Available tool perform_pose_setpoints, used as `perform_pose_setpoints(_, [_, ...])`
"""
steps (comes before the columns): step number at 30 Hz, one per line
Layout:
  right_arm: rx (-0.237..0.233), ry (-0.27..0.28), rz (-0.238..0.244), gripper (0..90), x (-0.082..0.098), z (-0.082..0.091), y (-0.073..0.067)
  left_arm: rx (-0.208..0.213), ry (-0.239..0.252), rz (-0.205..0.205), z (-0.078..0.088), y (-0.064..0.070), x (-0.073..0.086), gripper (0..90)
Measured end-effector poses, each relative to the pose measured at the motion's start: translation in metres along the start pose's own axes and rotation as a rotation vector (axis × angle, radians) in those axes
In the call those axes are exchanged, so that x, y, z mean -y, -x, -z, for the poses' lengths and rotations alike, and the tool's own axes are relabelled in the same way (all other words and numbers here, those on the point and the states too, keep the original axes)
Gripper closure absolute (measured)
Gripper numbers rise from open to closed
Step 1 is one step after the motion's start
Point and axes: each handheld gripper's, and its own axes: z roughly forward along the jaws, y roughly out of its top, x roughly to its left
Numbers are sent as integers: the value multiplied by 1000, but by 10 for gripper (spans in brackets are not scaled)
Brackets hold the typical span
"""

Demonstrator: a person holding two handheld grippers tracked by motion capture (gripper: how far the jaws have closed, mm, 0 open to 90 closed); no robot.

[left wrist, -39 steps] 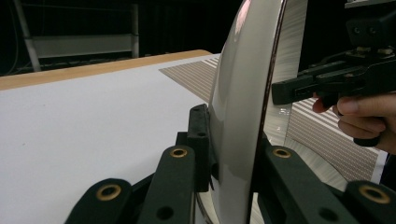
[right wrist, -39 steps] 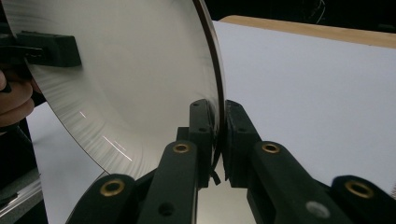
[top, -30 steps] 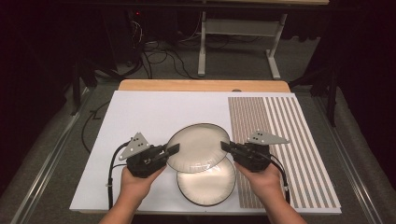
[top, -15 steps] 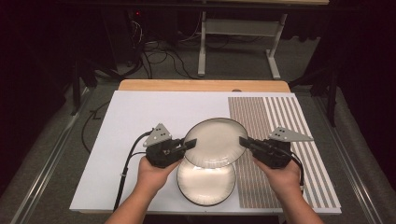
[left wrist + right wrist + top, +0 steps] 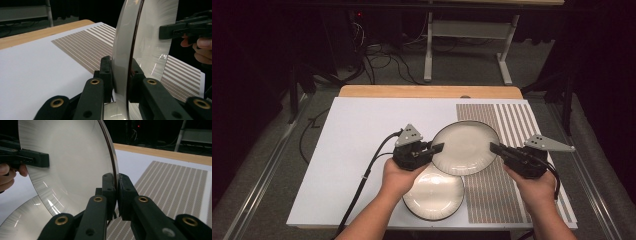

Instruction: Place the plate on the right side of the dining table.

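A person stands at the near edge of a white-topped table (image 5: 362,150), forearms entering from the bottom of the high view. Just right of centre in that view, a pale plate with a dark rim (image 5: 465,147) is held up between two hand-held tools. The left gripper (image 5: 434,149) pinches the plate's left edge; in the left gripper view its two black jaws sit pressed against either face of the rim (image 5: 122,62). The right gripper (image 5: 496,148) pinches the opposite edge, its jaws closed tight on the rim in the right gripper view (image 5: 110,165). Below the held plate, toward the bottom centre of the high view, a second plate (image 5: 433,192) lies flat on the table. A brown striped mat (image 5: 507,190) covers the table's right part. A black cable (image 5: 362,180) trails from the left gripper toward the lower left.
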Motion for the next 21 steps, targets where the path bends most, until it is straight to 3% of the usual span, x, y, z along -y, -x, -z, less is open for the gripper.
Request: perform_pose_setpoints(21, [110,15,-68,875,23,43,53,60,-60,-1,-77,25,-15,779])
